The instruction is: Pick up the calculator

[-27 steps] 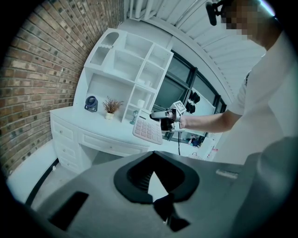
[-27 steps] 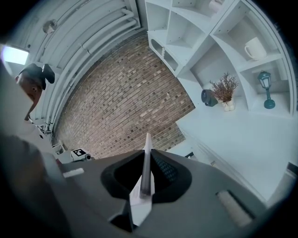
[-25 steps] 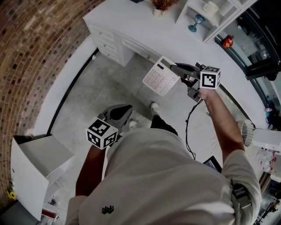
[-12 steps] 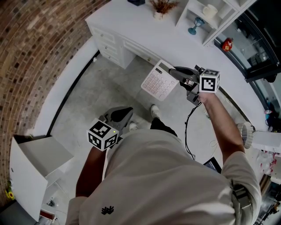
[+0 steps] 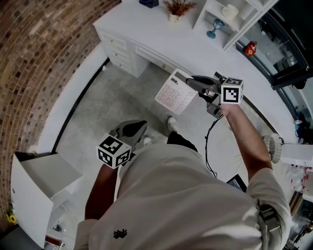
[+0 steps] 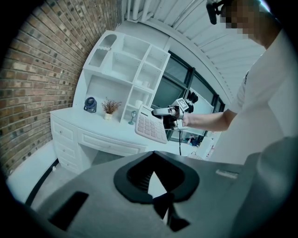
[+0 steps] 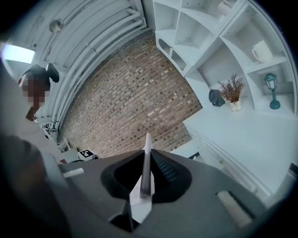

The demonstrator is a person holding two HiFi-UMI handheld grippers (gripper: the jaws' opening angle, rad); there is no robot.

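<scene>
One calculator (image 5: 171,92), left tongs (image 5: 141,125), right tongs (image 5: 193,79)

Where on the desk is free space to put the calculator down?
The desk is bare along its front, above the drawers, up to the shelf unit. The back edge is crowded: blue object, plant, shelf unit. The calculator hangs in the right hand-held gripper.

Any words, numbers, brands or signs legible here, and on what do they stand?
No text reads clearly in any view.
Calculator: key legends and any brand too small to read.
Marker cubes, one beside the calculator, one lower left: black-and-white square patterns only, no words.
Shirt emblem: small dark mark, no legible letters.
</scene>
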